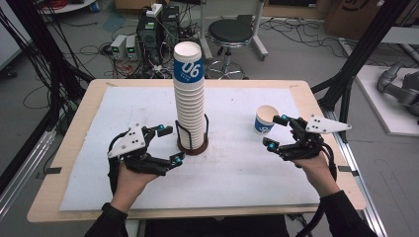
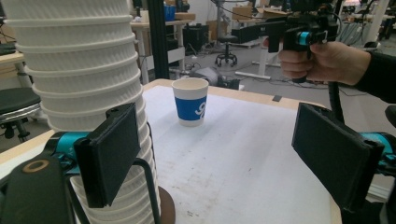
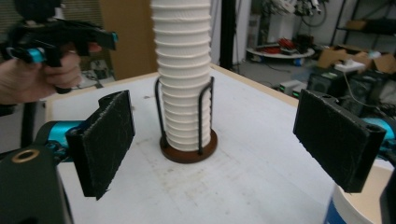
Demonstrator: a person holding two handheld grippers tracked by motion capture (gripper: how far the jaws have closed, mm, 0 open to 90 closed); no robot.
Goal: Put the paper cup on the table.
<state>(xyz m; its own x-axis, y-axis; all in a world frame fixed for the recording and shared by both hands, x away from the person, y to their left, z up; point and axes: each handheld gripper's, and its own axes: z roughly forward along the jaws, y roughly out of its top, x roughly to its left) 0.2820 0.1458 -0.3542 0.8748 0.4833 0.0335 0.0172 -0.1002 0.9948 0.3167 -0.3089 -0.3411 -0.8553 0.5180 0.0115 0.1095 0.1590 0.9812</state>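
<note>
Hovering just left of the cup holder, the left gripper (image 1: 166, 144) has its jaws spread wide with nothing between them, above the white sheet (image 1: 237, 168) covering the tabletop (image 1: 74, 128). A tall stack of white ribbed paper cups (image 1: 189, 98), the top one banded blue, stands upright in a black wire holder on a round brown base (image 1: 192, 147) near the tabletop's middle. Toward the right edge stands a single blue-and-white paper cup (image 1: 265, 120), upright. The right gripper (image 1: 275, 131) sits just beside it, jaws likewise wide apart and empty.
</note>
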